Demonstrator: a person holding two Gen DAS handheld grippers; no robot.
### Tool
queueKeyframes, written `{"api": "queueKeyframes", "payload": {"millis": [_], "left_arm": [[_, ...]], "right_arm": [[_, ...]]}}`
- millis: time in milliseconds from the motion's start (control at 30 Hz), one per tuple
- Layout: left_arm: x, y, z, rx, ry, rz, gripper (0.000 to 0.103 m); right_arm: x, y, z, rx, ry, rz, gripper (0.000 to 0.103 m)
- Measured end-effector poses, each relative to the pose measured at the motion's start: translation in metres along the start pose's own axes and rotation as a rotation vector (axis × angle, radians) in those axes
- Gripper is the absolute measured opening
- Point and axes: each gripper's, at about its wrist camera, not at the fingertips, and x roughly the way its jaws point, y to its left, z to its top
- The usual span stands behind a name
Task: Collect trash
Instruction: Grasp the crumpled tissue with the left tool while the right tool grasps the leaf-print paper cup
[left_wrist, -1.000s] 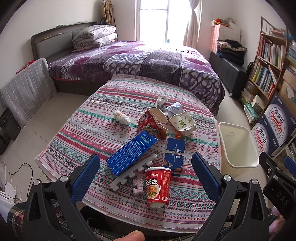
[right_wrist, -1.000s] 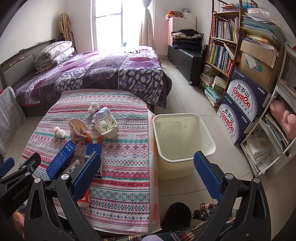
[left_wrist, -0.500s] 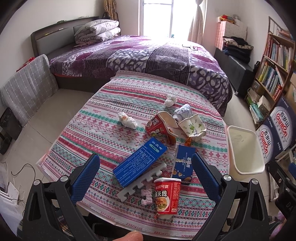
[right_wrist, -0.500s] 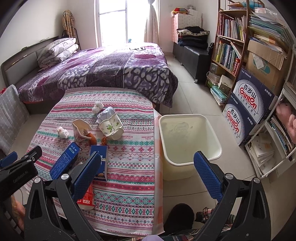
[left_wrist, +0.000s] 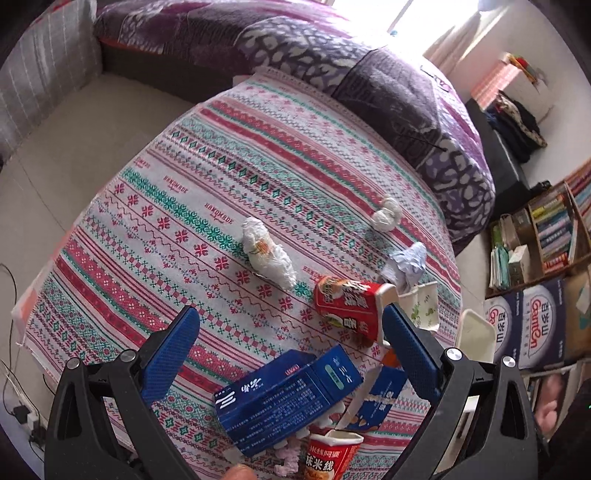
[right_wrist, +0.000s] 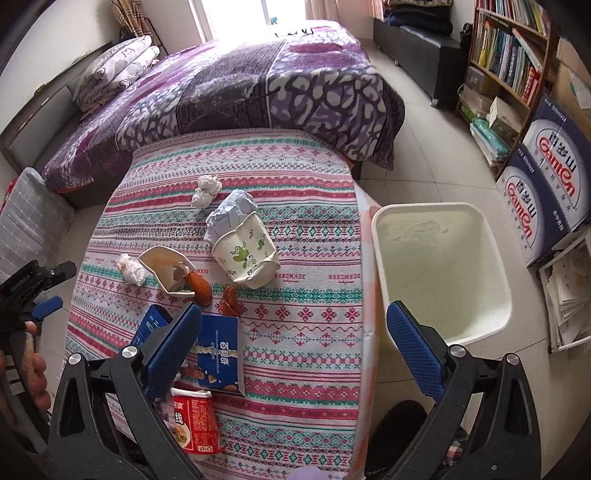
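Note:
Trash lies on a table under a patterned cloth (left_wrist: 207, 206). A crumpled tissue (left_wrist: 267, 253) lies mid-table, a second paper wad (left_wrist: 386, 214) farther back. A tipped red carton (left_wrist: 347, 306), a floral paper cup (right_wrist: 245, 254), a long blue box (left_wrist: 284, 398), a small blue carton (right_wrist: 219, 356) and an upright red noodle cup (right_wrist: 194, 421) cluster near the front. My left gripper (left_wrist: 291, 332) is open and empty above the front of the table, tilted. My right gripper (right_wrist: 295, 332) is open and empty over the table's right front, left of a cream bin (right_wrist: 443, 273).
A bed with a purple cover (right_wrist: 258, 85) stands behind the table. A bookshelf (right_wrist: 513, 59) and stacked printed boxes (right_wrist: 546, 184) line the right wall. Two orange peel pieces (right_wrist: 201, 288) lie by the cartons. A grey cushion (left_wrist: 40, 74) is at the left.
Both grippers have moved forward and lower toward the table. The left view has tilted and swung left, so the tissue now sits ahead of it. Both stay open.

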Motion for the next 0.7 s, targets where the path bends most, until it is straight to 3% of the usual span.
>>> {"api": "queueKeyframes", "payload": {"millis": [167, 267, 333, 467, 600, 700], "left_arm": [[0.050, 0.020, 0.022, -0.125, 0.095, 0.046, 0.096], [0.079, 0.026, 0.026, -0.185, 0.151, 0.060, 0.093], [0.096, 0.030, 0.028, -0.225, 0.183, 0.060, 0.085], [0.113, 0.035, 0.033, -0.286, 0.191, 0.074, 0.081], [0.123, 0.031, 0.036, -0.267, 0.197, 0.088, 0.076], [0.124, 0.020, 0.037, -0.180, 0.174, 0.129, 0.063]], "right_arm": [[0.023, 0.017, 0.010, -0.015, 0.038, 0.054, 0.096], [0.046, 0.023, 0.018, -0.041, 0.103, 0.069, 0.096], [0.062, 0.024, 0.028, -0.049, 0.126, 0.047, 0.096], [0.092, 0.008, 0.037, 0.056, 0.185, 0.034, 0.096], [0.106, 0.008, 0.046, 0.112, 0.198, 0.047, 0.096], [0.114, 0.018, 0.049, 0.079, 0.183, 0.019, 0.096]]}}
